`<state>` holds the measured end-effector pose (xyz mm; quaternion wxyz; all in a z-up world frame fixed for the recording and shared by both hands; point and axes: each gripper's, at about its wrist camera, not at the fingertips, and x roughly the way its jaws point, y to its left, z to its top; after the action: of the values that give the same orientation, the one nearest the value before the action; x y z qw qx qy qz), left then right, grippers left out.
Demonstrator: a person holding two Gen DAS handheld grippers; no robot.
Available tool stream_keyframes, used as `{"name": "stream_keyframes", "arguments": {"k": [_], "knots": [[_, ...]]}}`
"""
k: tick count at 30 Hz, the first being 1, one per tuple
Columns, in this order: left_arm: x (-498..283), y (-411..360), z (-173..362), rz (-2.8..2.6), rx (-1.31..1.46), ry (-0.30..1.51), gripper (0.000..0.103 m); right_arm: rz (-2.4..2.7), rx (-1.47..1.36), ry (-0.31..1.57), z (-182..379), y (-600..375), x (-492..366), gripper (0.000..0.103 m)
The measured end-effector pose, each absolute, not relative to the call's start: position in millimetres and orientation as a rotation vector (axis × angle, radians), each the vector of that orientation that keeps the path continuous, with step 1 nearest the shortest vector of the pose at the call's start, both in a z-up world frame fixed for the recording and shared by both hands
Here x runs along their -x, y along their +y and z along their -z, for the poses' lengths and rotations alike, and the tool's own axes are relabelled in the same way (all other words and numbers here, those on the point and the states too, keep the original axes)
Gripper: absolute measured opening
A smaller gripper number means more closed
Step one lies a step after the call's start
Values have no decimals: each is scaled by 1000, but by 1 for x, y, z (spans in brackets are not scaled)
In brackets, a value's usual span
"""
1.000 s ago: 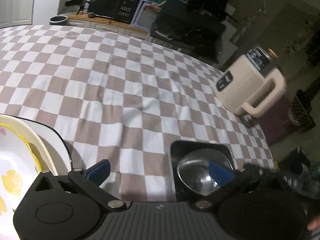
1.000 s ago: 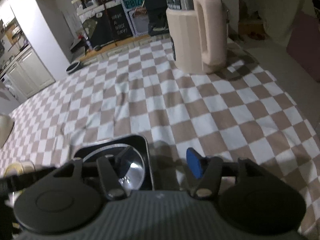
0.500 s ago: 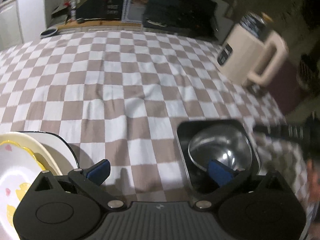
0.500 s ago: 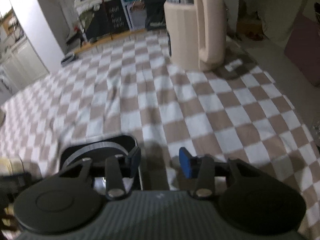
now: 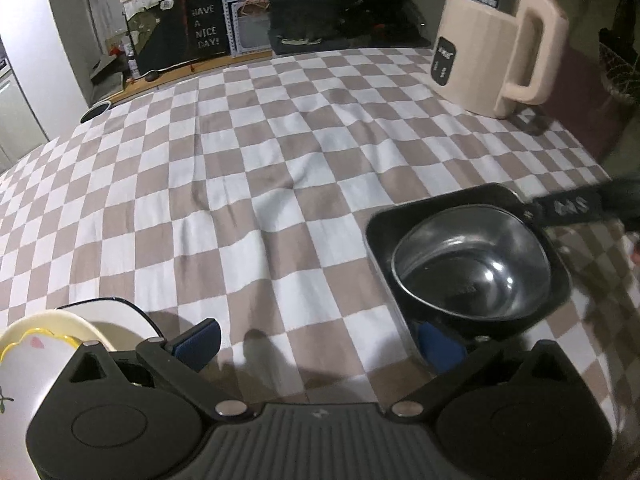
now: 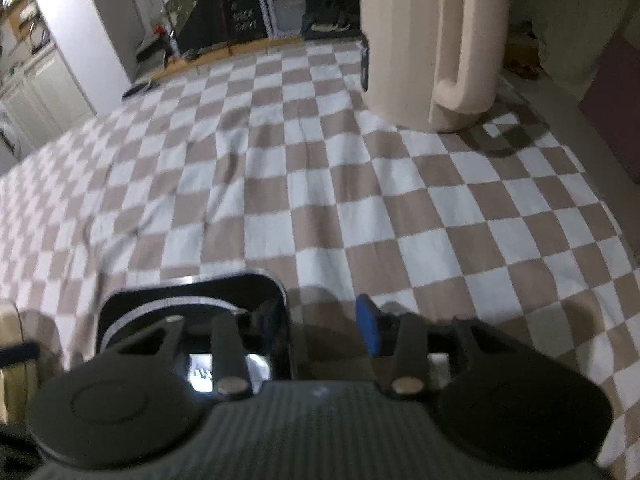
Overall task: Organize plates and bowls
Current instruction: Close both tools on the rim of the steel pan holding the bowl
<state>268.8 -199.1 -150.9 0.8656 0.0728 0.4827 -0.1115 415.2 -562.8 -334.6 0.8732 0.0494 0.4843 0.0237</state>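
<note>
The black square dish (image 5: 404, 232) sits on the brown-and-white checked cloth (image 5: 256, 168) covering the bench, and serves here as the landmark; a round stainless-steel bowl (image 5: 472, 264) nests inside it, its rim level with the dish's walls; the left gripper (image 5: 320, 346) hovers at the dish's near-left corner with its jaws spread wide and nothing between them, one blue pad (image 5: 200, 342) clear of the dish to its left and the other blue pad (image 5: 440, 346) just beside the dish's near wall; the right gripper (image 6: 320, 326) comes in from the dish's right side, its jaws about half open and straddling the right wall of the dish (image 6: 276, 292), one finger inside over the bowl (image 6: 136, 320) and the blue pad (image 6: 368, 324) outside, though blur leaves it unclear whether either touches; left of the dish, well apart, a stack of pale plates (image 5: 48, 340) with a yellow-edged floral one on top lies partly under the left gripper's body; beyond the dish, at the far right corner of the bench, stands a cream jug-shaped appliance (image 5: 488, 52) with a large handle.
</note>
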Motion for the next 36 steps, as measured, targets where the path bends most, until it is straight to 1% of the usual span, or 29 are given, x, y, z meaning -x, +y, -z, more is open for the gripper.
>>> {"name": "stream_keyframes", "arguments": {"k": [1, 2, 4, 5, 7, 9, 12, 16, 17, 18, 20, 21, 23, 27, 29, 31, 34, 36], "knots": [[-270, -199, 151, 223, -147, 1009, 103, -65, -109, 1019, 334, -564, -414, 35], [-273, -198, 152, 212, -134, 1008, 103, -76, -113, 1024, 334, -564, -410, 33], [-278, -194, 154, 190, -90, 1023, 103, -102, -117, 1032, 332, -565, -405, 24], [-280, -193, 155, 183, -70, 1031, 103, -117, -115, 1031, 330, -565, -402, 22], [-285, -188, 156, 170, -16, 1056, 103, -144, -108, 1023, 328, -565, -398, 12], [-288, -185, 155, 161, 19, 1064, 103, -169, -106, 1016, 326, -565, -395, 7], [-289, -181, 152, 160, 75, 1075, 103, -193, -109, 1017, 324, -567, -387, 5], [-288, -180, 147, 198, 130, 1080, 97, -209, -137, 1033, 324, -572, -381, 5], [-287, -182, 146, 209, 126, 1071, 90, -209, -144, 1035, 324, -573, -380, 5], [-286, -183, 144, 226, 127, 1065, 87, -209, -146, 1036, 326, -574, -384, 5], [-286, -185, 143, 246, 146, 1062, 74, -207, -146, 1035, 327, -575, -385, 5], [-286, -186, 142, 256, 152, 1062, 71, -206, -144, 1034, 329, -574, -386, 5], [-284, -188, 141, 277, 157, 1061, 55, -208, -134, 1028, 330, -574, -386, 5], [-284, -193, 144, 325, 167, 1099, 41, -210, -128, 1021, 329, -572, -383, 5], [-283, -194, 146, 342, 183, 1116, 27, -210, -134, 1021, 330, -572, -383, 5], [-283, -193, 147, 349, 203, 1123, 19, -209, -132, 1019, 330, -572, -383, 5], [-283, -191, 146, 351, 231, 1117, 9, -203, -110, 1017, 329, -569, -383, 5], [-284, -190, 145, 350, 240, 1114, 9, -206, -101, 1016, 329, -569, -384, 4]]}}
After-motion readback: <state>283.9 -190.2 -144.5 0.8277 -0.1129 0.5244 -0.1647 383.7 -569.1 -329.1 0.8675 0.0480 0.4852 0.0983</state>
